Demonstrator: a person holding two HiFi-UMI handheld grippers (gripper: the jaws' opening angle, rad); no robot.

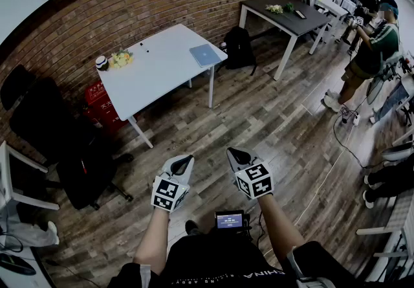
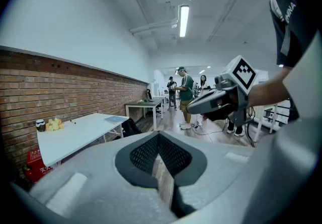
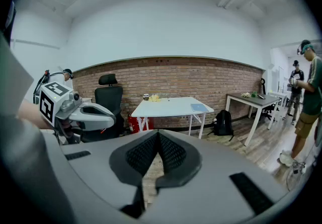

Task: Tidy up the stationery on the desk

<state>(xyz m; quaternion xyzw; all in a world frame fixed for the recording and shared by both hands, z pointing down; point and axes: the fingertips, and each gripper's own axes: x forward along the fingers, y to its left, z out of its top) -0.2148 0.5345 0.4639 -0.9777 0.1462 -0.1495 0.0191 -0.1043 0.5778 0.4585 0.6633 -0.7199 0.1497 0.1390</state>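
Left fingers (image 2: 145, 155): clenched tip to tip, and we see nothing held. Only floorboards show through the slit beneath the pads. Right fingers (image 3: 174, 154): same state, pressed together at the tips and empty.

Left gripper (image 1: 184, 162) and right gripper (image 1: 237, 155) sit side by side in mid-air over the wooden floor (image 1: 259, 118). They are near each other but not touching, and both aim forward and slightly down. Marker cubes face up toward the head camera. Bare forearms run back from each gripper to the bottom of the head view. A small lit screen (image 1: 229, 219) sits between them at our waist. Each gripper view catches the other gripper off to one side.

Neither gripper touches anything, and both are well apart from the white worktop (image 1: 162, 76) ahead-left, which stands in front of the brick wall (image 1: 162, 2).

On that worktop:
- blue notebook (image 1: 206, 54) lies flat at the right corner, near the edge
- yellow bunch (image 1: 121, 58) is at the far-left end. We can't tell whether it's flowers or a toy
- dark cup (image 1: 101, 62) stands just beside the yellow bunch
- two tiny dark specks (image 1: 146, 52) lie mid-surface, too small to identify

Around it:
- black backpack (image 1: 239, 47) sits on the floor by the right legs
- red box (image 1: 100, 104) stands under the left end, against the wall
- black office chair (image 1: 39, 118) is at far left
- dark table (image 1: 284, 15) stands further right with small items on top
- person in a green shirt (image 1: 374, 47) stands at the right edge
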